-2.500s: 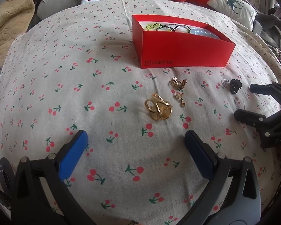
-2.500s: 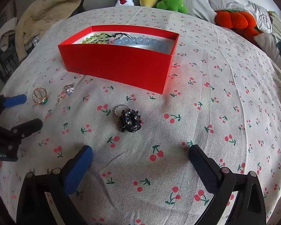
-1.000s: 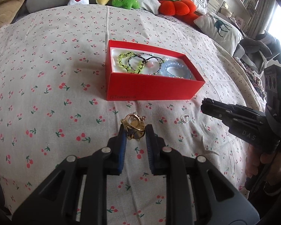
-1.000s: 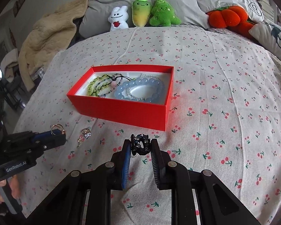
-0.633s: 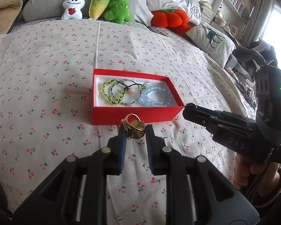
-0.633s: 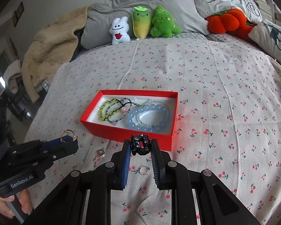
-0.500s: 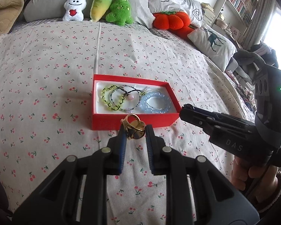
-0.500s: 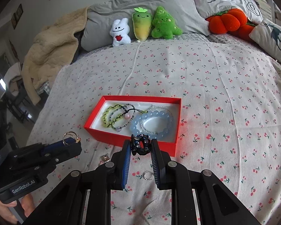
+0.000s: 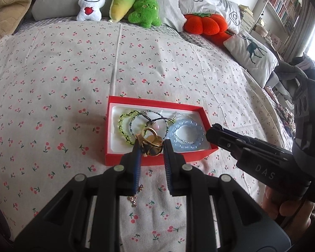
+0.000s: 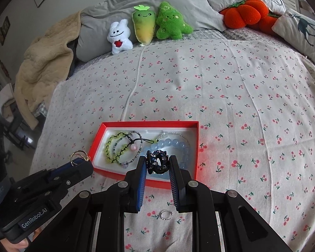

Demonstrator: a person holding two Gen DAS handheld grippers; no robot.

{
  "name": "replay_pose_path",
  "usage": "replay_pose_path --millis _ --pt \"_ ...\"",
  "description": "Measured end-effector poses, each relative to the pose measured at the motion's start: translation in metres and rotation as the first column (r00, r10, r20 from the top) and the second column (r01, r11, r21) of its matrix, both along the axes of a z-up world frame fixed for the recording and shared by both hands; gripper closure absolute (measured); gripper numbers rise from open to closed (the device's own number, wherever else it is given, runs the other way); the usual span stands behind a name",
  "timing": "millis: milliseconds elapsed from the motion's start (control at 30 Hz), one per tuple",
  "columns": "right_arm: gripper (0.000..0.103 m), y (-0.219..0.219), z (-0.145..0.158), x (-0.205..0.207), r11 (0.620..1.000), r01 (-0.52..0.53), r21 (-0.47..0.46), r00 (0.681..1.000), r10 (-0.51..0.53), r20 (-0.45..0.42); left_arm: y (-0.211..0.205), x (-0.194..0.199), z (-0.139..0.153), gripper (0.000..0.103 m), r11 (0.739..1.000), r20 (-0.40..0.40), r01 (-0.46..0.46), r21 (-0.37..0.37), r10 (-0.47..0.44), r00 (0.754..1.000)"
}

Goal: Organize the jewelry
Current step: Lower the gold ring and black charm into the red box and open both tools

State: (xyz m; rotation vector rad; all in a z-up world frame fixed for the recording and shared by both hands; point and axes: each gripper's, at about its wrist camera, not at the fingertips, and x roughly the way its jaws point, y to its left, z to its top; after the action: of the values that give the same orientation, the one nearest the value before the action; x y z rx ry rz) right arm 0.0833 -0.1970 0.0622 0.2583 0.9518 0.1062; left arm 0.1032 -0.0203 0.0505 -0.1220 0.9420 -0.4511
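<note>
An open red box (image 9: 157,161) (image 10: 196,138) sits on the cherry-print bedspread and holds green, dark and pale blue bead bracelets (image 9: 187,133) (image 10: 174,143). My left gripper (image 9: 150,147) is shut on a gold ring (image 9: 151,141) and holds it in the air over the box's near edge; the ring also shows in the right wrist view (image 10: 78,156). My right gripper (image 10: 157,162) is shut on a black jewelled ring (image 10: 157,161) above the box's near edge. The right gripper shows at right in the left wrist view (image 9: 215,129).
A small silver ring (image 10: 166,214) and a gold earring (image 9: 134,198) lie on the bedspread (image 9: 52,84) in front of the box. Plush toys (image 10: 145,24), an orange pumpkin cushion (image 10: 245,13) and pillows line the far edge. A beige blanket (image 10: 44,63) lies at the far left.
Both grippers shut on their rings, lifted them off the bedspread and have carried them forward to above the box's near edge.
</note>
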Motion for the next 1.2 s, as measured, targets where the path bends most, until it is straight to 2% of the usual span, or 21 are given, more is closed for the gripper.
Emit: replay_pose_path --millis 500,667,800,933,1100,1200 --pt "0.081 -0.013 -0.013 0.007 0.999 0.043 0.001 0.998 -0.043 -0.041 -0.021 0.023 -0.021 0.081 0.998 0.012 -0.008 0.07 0.008 1.0" --pt "0.081 -0.015 -0.014 0.009 0.999 0.05 0.002 0.998 -0.05 -0.043 -0.019 0.016 -0.014 0.066 0.996 0.032 0.002 0.084 -0.005 0.999" --pt "0.081 -0.014 -0.016 0.012 0.999 0.041 -0.005 0.998 -0.041 -0.047 -0.009 0.01 -0.005 0.059 0.997 0.033 0.002 0.072 -0.004 0.999" --pt "0.081 -0.009 -0.018 0.017 1.0 0.025 -0.005 0.998 -0.026 -0.055 0.004 0.005 -0.001 0.046 0.998 0.032 -0.02 0.067 0.018 0.999" --pt "0.081 -0.004 -0.023 0.024 1.0 0.023 -0.002 0.998 -0.023 -0.06 0.015 0.003 -0.004 0.044 0.997 0.009 -0.032 0.073 0.032 0.999" --pt "0.078 0.0 -0.023 0.027 1.0 0.009 -0.008 0.998 -0.01 -0.06 0.019 0.002 -0.007 0.038 0.995 0.003 -0.038 0.087 0.038 0.999"
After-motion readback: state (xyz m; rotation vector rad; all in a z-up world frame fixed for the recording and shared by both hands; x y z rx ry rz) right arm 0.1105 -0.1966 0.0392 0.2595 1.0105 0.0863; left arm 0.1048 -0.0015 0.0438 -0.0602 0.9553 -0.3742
